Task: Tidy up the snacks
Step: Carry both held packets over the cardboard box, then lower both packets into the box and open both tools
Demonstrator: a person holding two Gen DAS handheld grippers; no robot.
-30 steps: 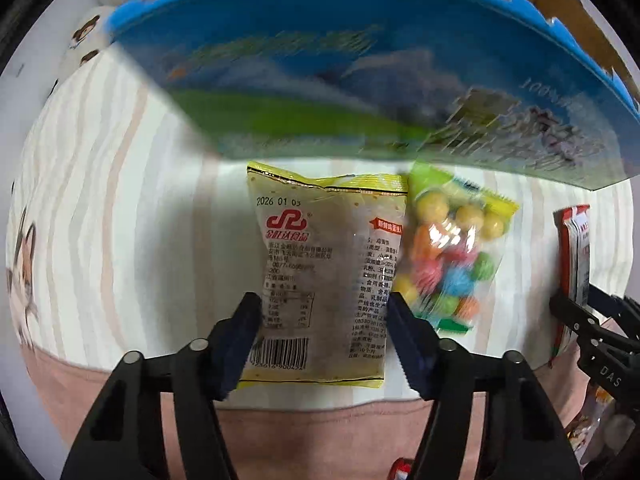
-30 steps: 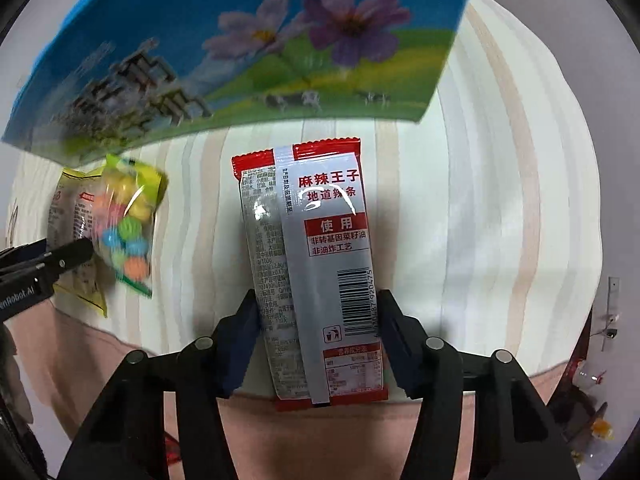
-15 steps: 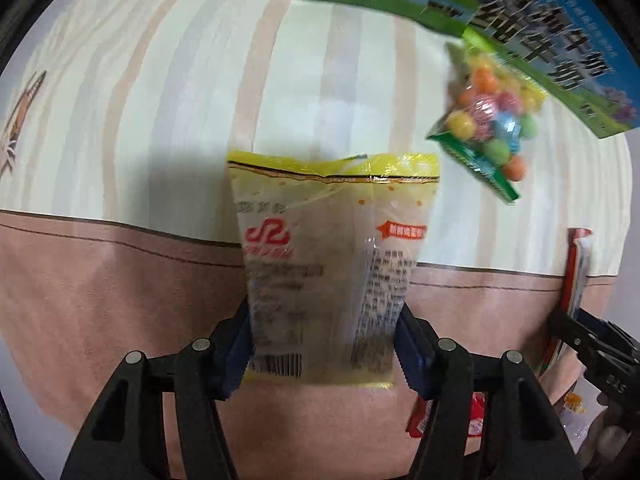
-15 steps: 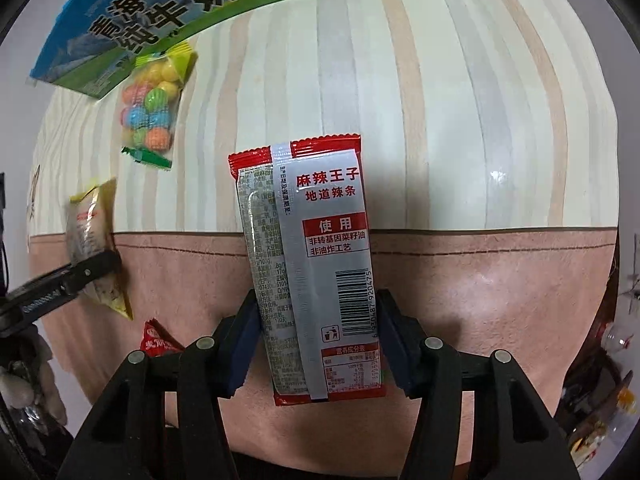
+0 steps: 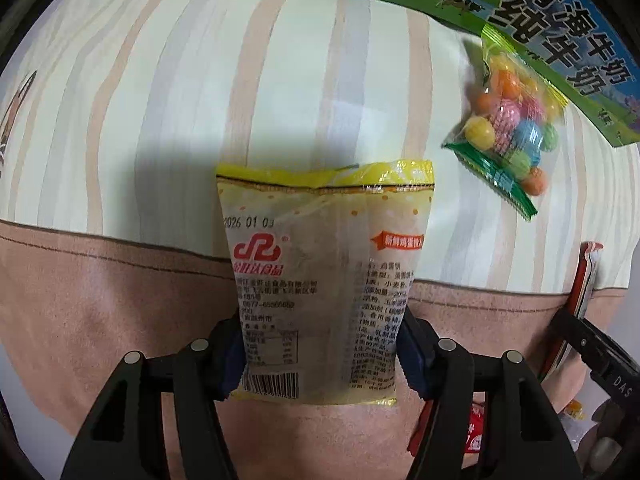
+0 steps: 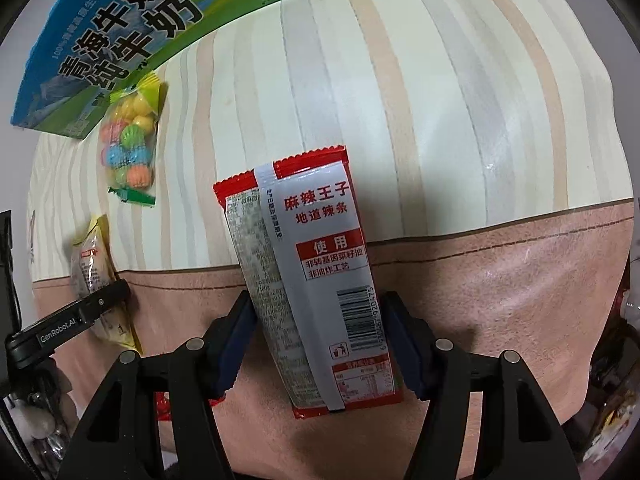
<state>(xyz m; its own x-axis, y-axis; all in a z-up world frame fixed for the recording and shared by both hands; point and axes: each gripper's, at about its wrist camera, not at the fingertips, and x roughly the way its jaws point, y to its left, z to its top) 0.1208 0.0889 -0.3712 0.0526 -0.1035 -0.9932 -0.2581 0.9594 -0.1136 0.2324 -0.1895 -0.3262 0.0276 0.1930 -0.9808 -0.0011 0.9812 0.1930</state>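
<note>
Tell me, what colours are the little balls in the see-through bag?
The candy balls are yellow, orange, pink, blue and green, clearest in the left wrist view.

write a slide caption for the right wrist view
Right gripper holds a red spicy-strip packet above the striped cloth, with the candy bag lying beside the milk carton.
</note>
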